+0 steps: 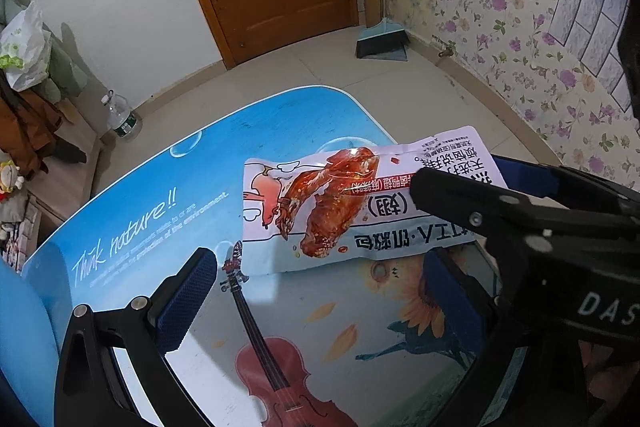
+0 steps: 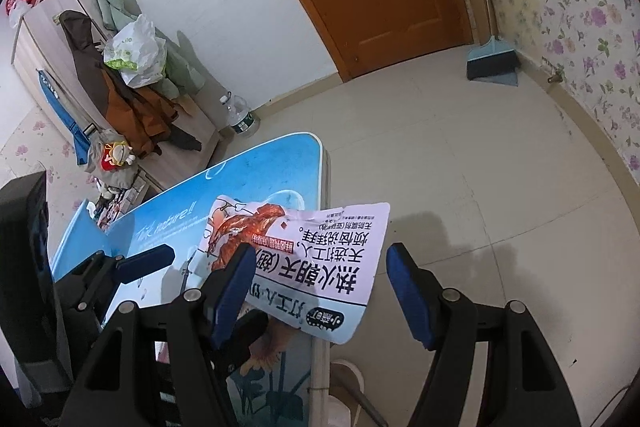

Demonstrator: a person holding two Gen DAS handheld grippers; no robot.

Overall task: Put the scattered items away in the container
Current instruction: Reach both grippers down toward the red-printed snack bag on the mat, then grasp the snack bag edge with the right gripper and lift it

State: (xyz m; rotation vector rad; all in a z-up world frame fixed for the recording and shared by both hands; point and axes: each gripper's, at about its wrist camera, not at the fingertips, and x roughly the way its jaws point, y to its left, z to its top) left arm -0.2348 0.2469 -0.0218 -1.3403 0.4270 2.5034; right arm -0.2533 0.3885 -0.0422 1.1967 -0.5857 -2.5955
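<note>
- Snack packet: lies at the blue table's far right corner, overhanging the edge; no container visible, so tidying appears not begun.
- Left gripper: jaws apart, holding nothing.
- Right gripper: jaws wide, straddling the packet, pads not pressing.
- Legible: "Think nature!!" on table.

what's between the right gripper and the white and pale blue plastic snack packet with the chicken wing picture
Nothing visible. The open right gripper is right at the snack packet, one finger overlapping its edge at the blue table.
</note>
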